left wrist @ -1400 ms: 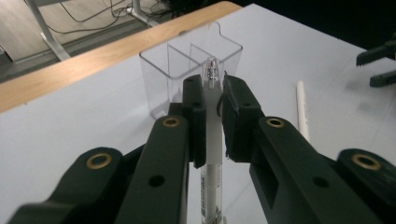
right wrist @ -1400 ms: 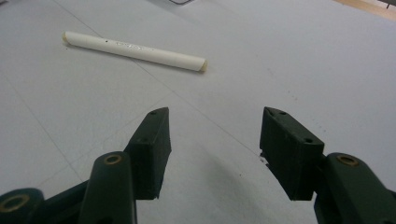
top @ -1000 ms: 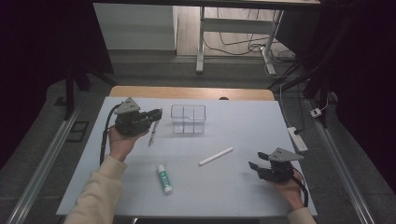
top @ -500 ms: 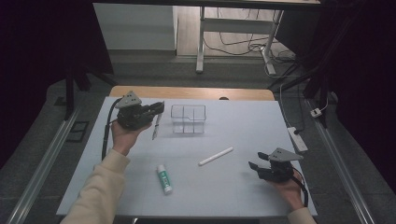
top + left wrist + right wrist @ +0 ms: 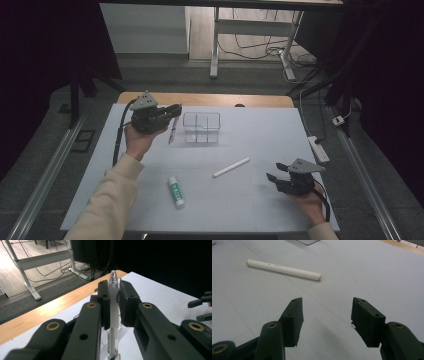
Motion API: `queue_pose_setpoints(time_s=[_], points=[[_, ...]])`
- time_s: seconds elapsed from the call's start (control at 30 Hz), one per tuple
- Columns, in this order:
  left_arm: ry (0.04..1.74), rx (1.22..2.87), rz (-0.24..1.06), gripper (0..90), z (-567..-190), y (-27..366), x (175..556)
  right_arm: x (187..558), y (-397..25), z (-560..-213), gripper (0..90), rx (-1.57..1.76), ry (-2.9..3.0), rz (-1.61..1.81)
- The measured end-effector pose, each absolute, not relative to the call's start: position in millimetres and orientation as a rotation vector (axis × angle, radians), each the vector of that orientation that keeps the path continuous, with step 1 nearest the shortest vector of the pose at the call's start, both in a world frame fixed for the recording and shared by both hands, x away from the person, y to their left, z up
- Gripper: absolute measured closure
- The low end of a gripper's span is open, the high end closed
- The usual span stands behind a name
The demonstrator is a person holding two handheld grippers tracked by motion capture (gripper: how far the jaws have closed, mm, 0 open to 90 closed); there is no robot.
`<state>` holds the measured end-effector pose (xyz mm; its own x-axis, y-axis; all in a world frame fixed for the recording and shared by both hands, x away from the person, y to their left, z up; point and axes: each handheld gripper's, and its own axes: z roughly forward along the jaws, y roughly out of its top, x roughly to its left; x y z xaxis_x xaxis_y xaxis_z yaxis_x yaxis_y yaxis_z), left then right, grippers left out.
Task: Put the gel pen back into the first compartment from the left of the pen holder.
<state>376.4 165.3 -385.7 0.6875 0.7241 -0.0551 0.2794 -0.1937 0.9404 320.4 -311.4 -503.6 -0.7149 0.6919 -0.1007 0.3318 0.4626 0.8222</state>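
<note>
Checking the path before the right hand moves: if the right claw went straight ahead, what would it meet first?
Probably the white marker lying on the table; the right claw is open, with bare surface between.

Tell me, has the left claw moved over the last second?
Yes. The left claw, shut on the pen, has moved toward the far edge of the table and a little closer to the clear divided box, which stayed put.

Table: white-covered table [image 5: 260, 135], wooden edge showing along the far side.
Far centre: clear divided box [image 5: 201, 127].
Centre: white tube [image 5: 231, 167], lying slantwise.
Near left: glue stick [image 5: 175, 191].
</note>
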Motion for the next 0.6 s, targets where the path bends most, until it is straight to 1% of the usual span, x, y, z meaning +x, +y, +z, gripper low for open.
queue_pose_setpoints(time_s=[0.47,0.6], points=[[0.799,1.749,0.456,80.1,-380.1,160.3,388.8,320.9,-311.4,-504.6,41.9,0.858,2.290,1.162],[0.803,1.744,0.462,80.0,-378.5,159.1,392.9,320.8,-311.6,-504.2,41.9,0.857,2.290,1.154]])
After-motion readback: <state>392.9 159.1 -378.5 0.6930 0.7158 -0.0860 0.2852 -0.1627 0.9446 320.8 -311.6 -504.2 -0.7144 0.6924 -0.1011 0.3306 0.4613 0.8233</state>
